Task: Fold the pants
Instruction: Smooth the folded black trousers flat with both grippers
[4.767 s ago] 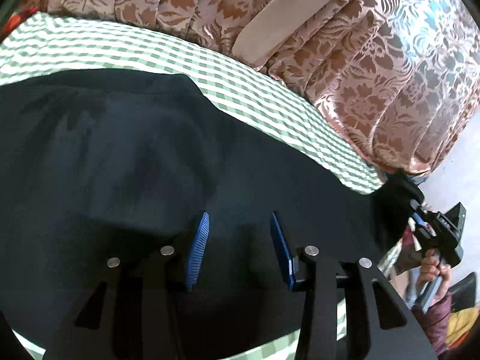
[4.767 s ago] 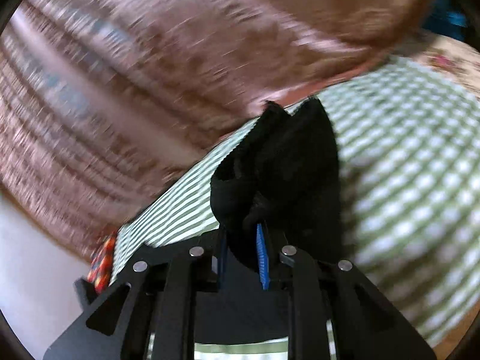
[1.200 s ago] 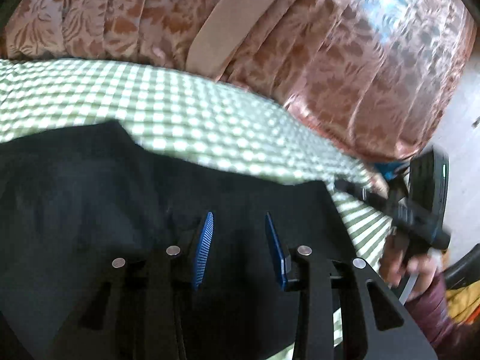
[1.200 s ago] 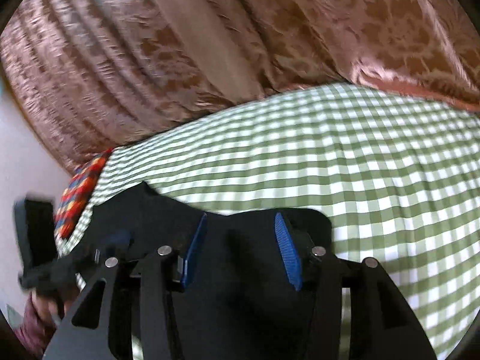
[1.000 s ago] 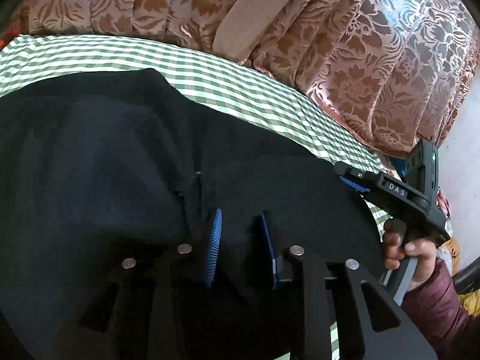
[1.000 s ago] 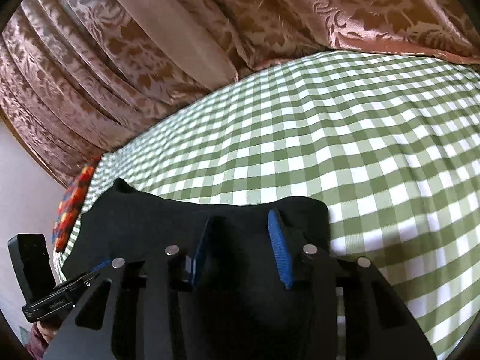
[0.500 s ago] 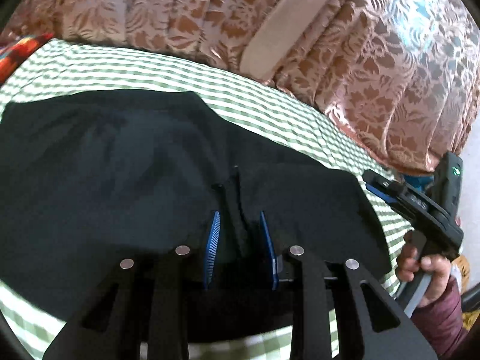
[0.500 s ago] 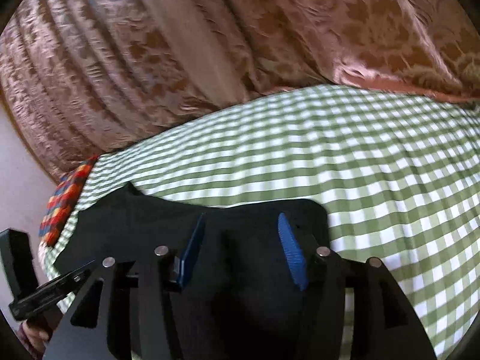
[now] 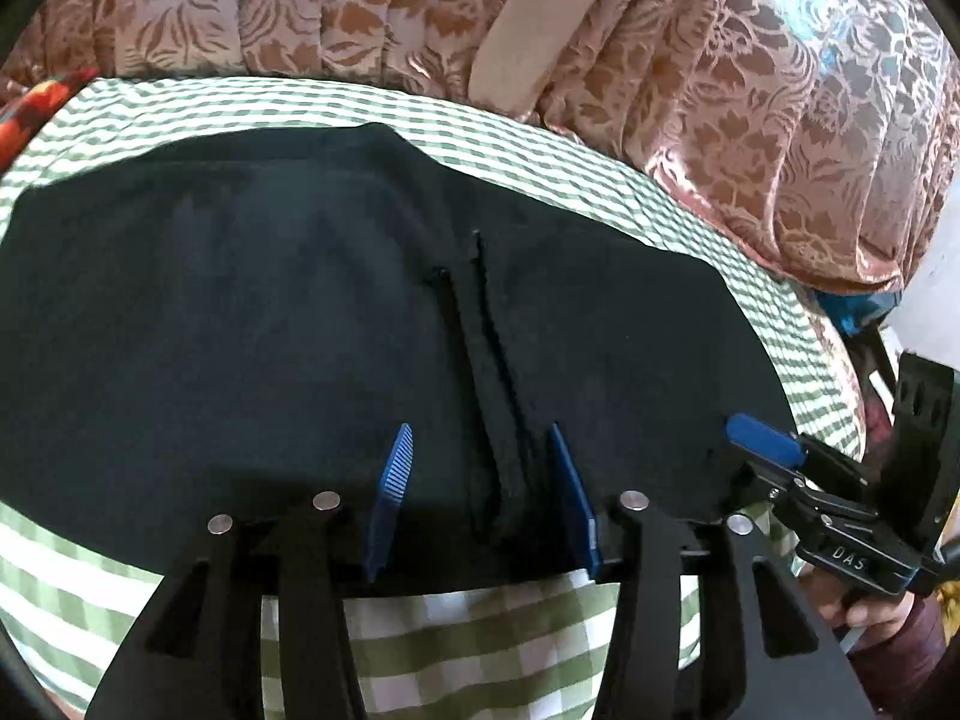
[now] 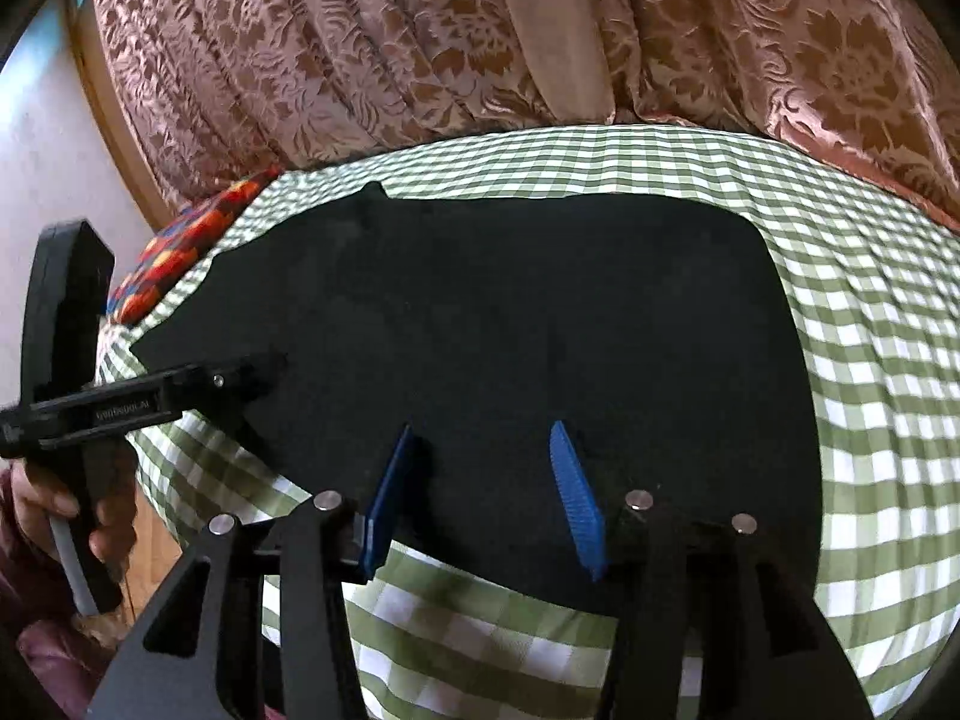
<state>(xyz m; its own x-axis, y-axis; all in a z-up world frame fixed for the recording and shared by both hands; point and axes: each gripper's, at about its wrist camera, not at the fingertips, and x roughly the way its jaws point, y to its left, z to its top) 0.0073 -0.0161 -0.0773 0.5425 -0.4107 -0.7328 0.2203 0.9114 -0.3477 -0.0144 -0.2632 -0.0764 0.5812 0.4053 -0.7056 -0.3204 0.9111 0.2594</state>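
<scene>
The black pants (image 9: 270, 324) lie flat and folded on the green checked bedcover (image 9: 480, 648); they also show in the right wrist view (image 10: 510, 312). A ridged seam edge (image 9: 486, 360) runs up the middle. My left gripper (image 9: 480, 450) is open, its blue pads on either side of that seam at the pants' near edge. My right gripper (image 10: 486, 450) is open and empty over the pants' near edge. In the left wrist view the right gripper (image 9: 774, 450) sits at the pants' right edge. In the right wrist view the left gripper (image 10: 240, 378) sits at the left edge.
Brown floral curtains (image 9: 660, 60) hang behind the bed, also in the right wrist view (image 10: 420, 30). A red patterned cloth (image 10: 186, 240) lies at the bed's far left corner. The bedcover (image 10: 870, 300) extends to the right of the pants.
My left gripper opened and released the seam fold it was pinching. Both grippers drew back toward the near edge, so more of the flat pants shows.
</scene>
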